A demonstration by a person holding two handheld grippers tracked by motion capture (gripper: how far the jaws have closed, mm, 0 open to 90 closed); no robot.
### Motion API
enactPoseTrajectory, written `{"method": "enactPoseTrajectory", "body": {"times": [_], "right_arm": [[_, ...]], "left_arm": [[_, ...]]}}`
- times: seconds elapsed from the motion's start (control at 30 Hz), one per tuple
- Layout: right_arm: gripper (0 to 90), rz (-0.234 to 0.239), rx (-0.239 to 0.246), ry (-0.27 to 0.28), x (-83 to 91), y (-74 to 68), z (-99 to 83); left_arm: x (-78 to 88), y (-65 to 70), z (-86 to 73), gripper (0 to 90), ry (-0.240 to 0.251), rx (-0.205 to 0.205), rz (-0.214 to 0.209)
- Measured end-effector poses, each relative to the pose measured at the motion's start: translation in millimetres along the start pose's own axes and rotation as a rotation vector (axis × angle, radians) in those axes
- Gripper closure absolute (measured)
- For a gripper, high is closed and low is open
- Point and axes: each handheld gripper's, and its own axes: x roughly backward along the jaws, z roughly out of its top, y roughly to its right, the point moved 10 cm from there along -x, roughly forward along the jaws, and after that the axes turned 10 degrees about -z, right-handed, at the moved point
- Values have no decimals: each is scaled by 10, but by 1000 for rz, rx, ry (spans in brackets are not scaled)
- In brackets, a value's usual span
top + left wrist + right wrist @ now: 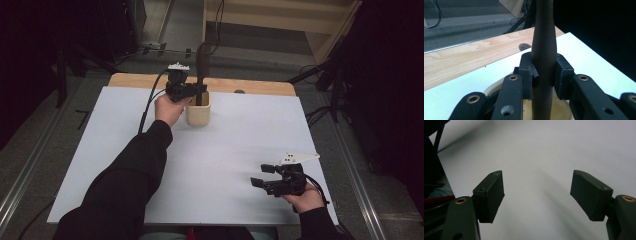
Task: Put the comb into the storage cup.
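A dark handle (544,50) stands upright between the pads of the left gripper (192,91), which is clamped on it partway up. Its lower end drops into a pale cup (198,112) directly below the gripper; the tool's head is hidden inside. The cup sits on the white surface (225,150), just in front of the holding hand (167,107).

To do this step well, the handle likely needs to stay vertical and centred over the cup's mouth, moved straight along its own length, so it does not lever against the rim and tip the cup. A firm, steady grip matters, since the handle tapers above the pads.

Beyond the gripper, a strip of wood (461,60) edges the surface, with floor and cables farther off. Nothing crowds the cup. The right gripper (265,176) rests well apart, near the person, its jaws wide apart and holding nothing.
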Motion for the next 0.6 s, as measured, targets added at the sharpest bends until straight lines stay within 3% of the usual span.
{"method": "enactPoseTrajectory", "body": {"times": [0.6], "right_arm": [[251,2,2,0,-3,-1,0]], "left_arm": [[3,-2,-85,724,-10,-3,-11]]}}
